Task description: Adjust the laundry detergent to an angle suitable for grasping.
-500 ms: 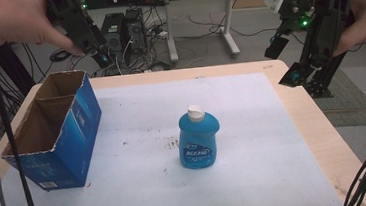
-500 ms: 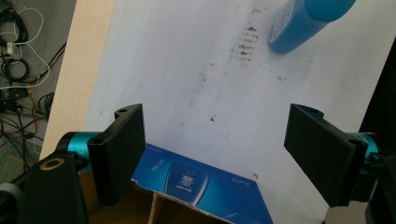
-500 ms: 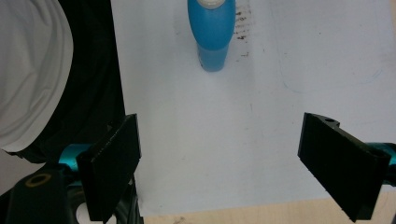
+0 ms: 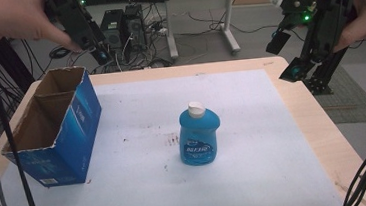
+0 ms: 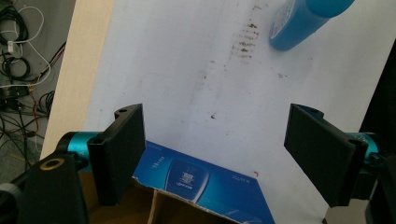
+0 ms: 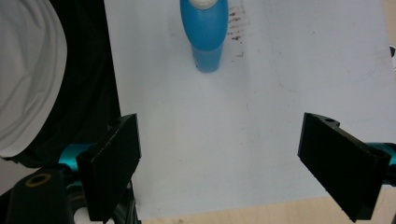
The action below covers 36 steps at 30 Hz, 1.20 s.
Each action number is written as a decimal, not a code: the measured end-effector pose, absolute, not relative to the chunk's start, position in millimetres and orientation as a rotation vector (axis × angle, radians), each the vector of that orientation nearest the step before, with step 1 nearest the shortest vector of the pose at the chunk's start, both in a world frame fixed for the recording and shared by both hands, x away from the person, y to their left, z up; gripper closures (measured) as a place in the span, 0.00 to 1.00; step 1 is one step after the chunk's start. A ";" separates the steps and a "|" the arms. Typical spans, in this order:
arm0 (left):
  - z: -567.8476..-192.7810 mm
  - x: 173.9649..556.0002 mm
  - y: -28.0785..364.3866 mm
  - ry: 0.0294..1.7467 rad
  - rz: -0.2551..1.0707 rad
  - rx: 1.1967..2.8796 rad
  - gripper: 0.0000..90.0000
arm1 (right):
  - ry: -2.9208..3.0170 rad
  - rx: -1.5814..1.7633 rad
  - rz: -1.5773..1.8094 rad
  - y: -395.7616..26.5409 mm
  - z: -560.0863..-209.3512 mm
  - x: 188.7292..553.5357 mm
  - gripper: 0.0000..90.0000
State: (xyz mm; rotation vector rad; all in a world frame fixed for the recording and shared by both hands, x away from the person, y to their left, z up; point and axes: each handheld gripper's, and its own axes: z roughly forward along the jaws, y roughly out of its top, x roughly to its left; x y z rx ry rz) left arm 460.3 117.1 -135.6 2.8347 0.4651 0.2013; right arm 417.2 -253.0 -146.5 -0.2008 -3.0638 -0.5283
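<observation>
blue bottle (image 4: 199, 137) upright mid-table, untouched; left gripper (image 5: 217, 156) jaws apart, empty; right gripper (image 6: 231, 163) jaws apart, empty

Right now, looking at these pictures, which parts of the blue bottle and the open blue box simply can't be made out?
- Blue plastic bottle with a white cap: its label print is too small to read in the high view; the top edge cuts off its upper part in the left gripper view.
- Open blue cardboard box: its floor is hidden by its own walls in the high view, and the left gripper's black jaws and the bottom edge cover much of it in that gripper's view.
</observation>
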 end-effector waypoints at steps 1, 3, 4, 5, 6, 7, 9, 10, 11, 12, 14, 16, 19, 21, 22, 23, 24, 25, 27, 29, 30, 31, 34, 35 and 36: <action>-135.6 460.3 117.1 0.465 0.201 2.835 0.23 | -3.064 -0.201 -0.528 -253.0 -146.5 417.2 0.14; -135.9 459.7 117.7 0.469 0.200 2.837 0.23 | -3.058 -0.210 -0.536 -253.2 -148.7 418.0 0.14; -135.9 459.7 117.6 0.465 0.202 2.839 0.23 | -3.059 -0.204 -0.535 -253.4 -149.0 418.1 0.14; -135.8 459.5 117.5 0.465 0.202 2.839 0.23 | -3.060 -0.200 -0.534 -253.6 -149.3 418.1 0.14; -135.8 459.5 117.5 0.465 0.202 2.839 0.23 | -3.060 -0.200 -0.534 -253.6 -149.3 418.1 0.14; -135.6 459.5 117.2 0.460 0.201 2.842 0.23 | -3.060 -0.208 -0.533 -254.0 -148.9 417.2 0.14; -135.7 459.6 116.9 0.459 0.202 2.844 0.23 | -3.060 -0.204 -0.541 -254.5 -148.8 417.1 0.14; -136.0 459.5 115.5 0.456 0.201 2.846 0.23 | -3.061 -0.202 -0.539 -254.9 -148.6 417.0 0.14; -136.6 459.0 114.9 0.465 0.200 2.839 0.23 | -3.061 -0.208 -0.541 -255.5 -148.5 416.6 0.14; -136.6 459.0 114.9 0.465 0.200 2.839 0.23 | -3.061 -0.208 -0.541 -255.5 -148.5 416.6 0.14; -138.4 458.7 112.7 0.459 0.195 2.843 0.23 | -3.058 -0.211 -0.549 -256.5 -148.9 416.5 0.14; -139.0 458.6 112.0 0.454 0.199 2.846 0.23 | -3.057 -0.211 -0.538 -256.7 -149.8 415.9 0.14; -139.9 458.2 110.2 0.435 0.194 2.854 0.23 | -3.055 -0.210 -0.545 -257.3 -150.6 415.7 0.14; -139.4 458.3 110.2 0.438 0.194 2.849 0.23 | -3.056 -0.220 -0.544 -257.8 -150.6 415.5 0.14; -139.5 458.1 110.2 0.443 0.193 2.842 0.23 | -3.057 -0.217 -0.546 -258.0 -150.8 415.7 0.14; -139.1 458.5 110.3 0.437 0.192 2.849 0.23 | -3.057 -0.220 -0.544 -258.2 -150.8 415.4 0.14; -139.4 458.2 110.3 0.439 0.192 2.848 0.23 | -3.059 -0.218 -0.545 -258.3 -150.8 415.1 0.14; -139.6 458.2 110.3 0.436 0.192 2.852 0.23 | -3.058 -0.217 -0.553 -258.3 -150.8 414.8 0.14; -140.2 457.8 110.7 0.437 0.194 2.859 0.23 | -3.057 -0.219 -0.551 -257.7 -151.2 414.6 0.14; -140.4 457.6 111.2 0.439 0.194 2.853 0.23 | -3.054 -0.218 -0.546 -256.7 -151.7 414.6 0.14; -140.5 457.7 111.3 0.438 0.193 2.851 0.23 | -3.052 -0.214 -0.551 -256.4 -152.0 414.7 0.14; -140.8 457.7 111.2 0.435 0.193 2.853 0.23 | -3.050 -0.210 -0.549 -256.3 -152.1 415.2 0.14; -142.2 457.6 111.0 0.439 0.193 2.852 0.23 | -3.049 -0.214 -0.550 -255.9 -152.8 417.6 0.14; -141.9 458.2 111.0 0.432 0.191 2.858 0.23 | -3.049 -0.213 -0.548 -255.7 -153.0 418.1 0.14; -142.3 458.2 110.7 0.439 0.189 2.852 0.23 | -3.048 -0.213 -0.547 -255.5 -153.3 418.8 0.14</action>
